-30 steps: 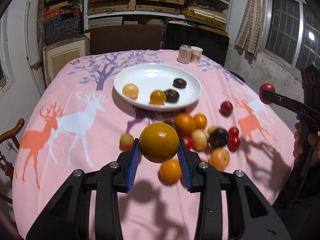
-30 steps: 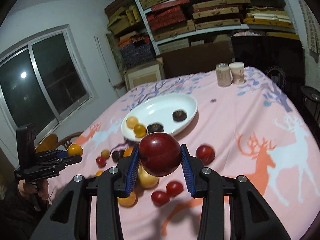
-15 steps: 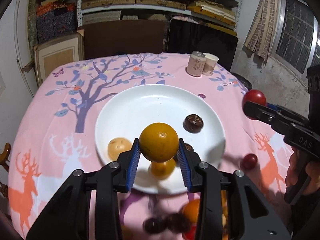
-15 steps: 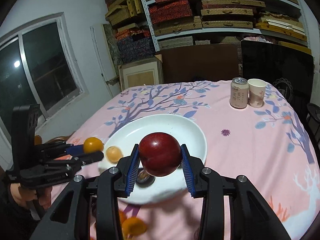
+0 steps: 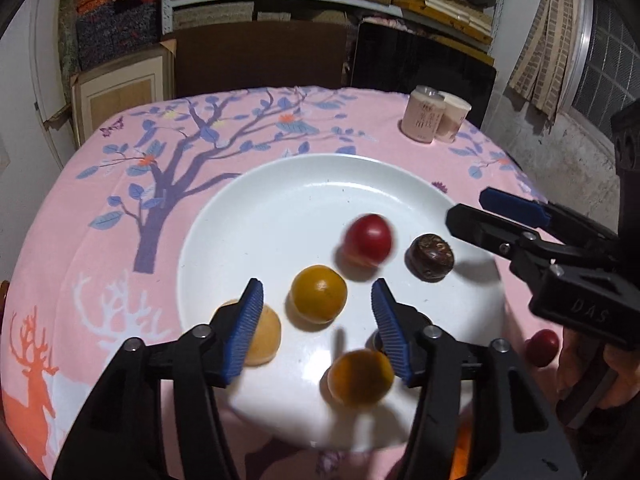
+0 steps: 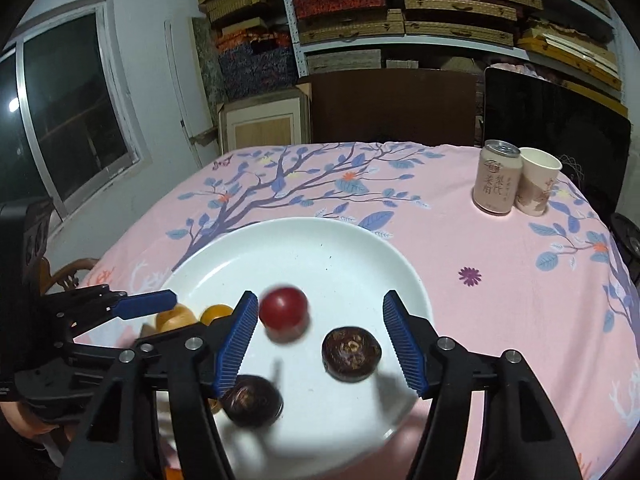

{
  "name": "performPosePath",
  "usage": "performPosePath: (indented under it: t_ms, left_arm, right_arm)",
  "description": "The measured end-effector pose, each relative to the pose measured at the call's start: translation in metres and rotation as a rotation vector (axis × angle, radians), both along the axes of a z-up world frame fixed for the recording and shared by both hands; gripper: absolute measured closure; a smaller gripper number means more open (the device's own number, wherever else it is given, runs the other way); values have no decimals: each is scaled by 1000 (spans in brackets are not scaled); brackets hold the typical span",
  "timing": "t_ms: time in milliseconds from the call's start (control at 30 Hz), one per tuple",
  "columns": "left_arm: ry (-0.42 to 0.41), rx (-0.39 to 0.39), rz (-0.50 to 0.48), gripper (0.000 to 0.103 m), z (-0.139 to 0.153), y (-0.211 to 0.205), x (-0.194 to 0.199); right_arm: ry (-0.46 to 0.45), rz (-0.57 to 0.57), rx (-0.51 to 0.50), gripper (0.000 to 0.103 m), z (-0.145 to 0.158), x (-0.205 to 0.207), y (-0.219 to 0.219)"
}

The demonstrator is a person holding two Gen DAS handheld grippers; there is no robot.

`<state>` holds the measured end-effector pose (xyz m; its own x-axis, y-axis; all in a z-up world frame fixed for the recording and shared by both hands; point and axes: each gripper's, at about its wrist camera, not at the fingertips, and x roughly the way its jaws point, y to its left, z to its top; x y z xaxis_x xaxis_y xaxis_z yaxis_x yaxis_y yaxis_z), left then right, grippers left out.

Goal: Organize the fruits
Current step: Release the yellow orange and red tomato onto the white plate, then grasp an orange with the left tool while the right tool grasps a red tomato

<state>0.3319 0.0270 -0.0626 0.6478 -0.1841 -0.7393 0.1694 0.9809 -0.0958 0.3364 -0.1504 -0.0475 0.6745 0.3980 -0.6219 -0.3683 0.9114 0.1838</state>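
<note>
Both hand-held grippers are hovering over the white plate [image 5: 280, 200] on the worktop [image 6: 500, 280], which is covered by a pink cloth printed with trees and deer.

Left hand-held gripper [image 5: 318, 330]: its blue-padded jaws have just been opening and are now standing apart, gripping nothing. The orange fruit [image 5: 319, 299] is lying on the plate in the gap between the two pads, touching neither. A pale yellow fruit [image 5: 262, 336] is showing partly behind the left pad, and a blurred orange fruit [image 5: 360, 378] is lying nearer, by the right pad.

Right hand-held gripper [image 6: 316, 344]: its jaws have likewise just been opening and are standing wide, holding nothing. The red fruit [image 6: 284, 312] is appearing motion-blurred over the plate, just beside the left pad; whether it is resting on the plate cannot be told. A dark brown fruit [image 6: 351, 354] is lying on the plate between the pads, clear of both, and a second dark fruit [image 6: 252, 400] is lying nearer, below the left pad.

In the left wrist view, a small red fruit [image 5: 542, 347] is lying on the cloth off the plate's right edge. At the far right of the worktop, a drink can [image 6: 496, 178] and a paper cup [image 6: 538, 182] are standing upright, touching each other.
</note>
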Motion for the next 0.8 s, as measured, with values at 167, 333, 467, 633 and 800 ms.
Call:
performPosePath:
  t_ms: [167, 333, 467, 633, 800]
  left_arm:
    - [-23, -2, -35, 44, 10, 4, -55]
    - [-57, 44, -90, 37, 11, 3, -125]
    - [-70, 57, -127, 34, 5, 9, -182]
    - [-3, 49, -120, 35, -15, 18, -226]
    - [-4, 118, -69, 38, -30, 15, -239]
  right_arm:
    - [22, -13, 75, 32, 6, -44, -30]
    - [32, -16, 149, 22, -2, -105, -57]
    - [4, -34, 180, 16, -17, -144, -73]
    - [43, -37, 258, 12, -39, -163, -87]
    - [18, -51, 307, 8, -38, -166, -96]
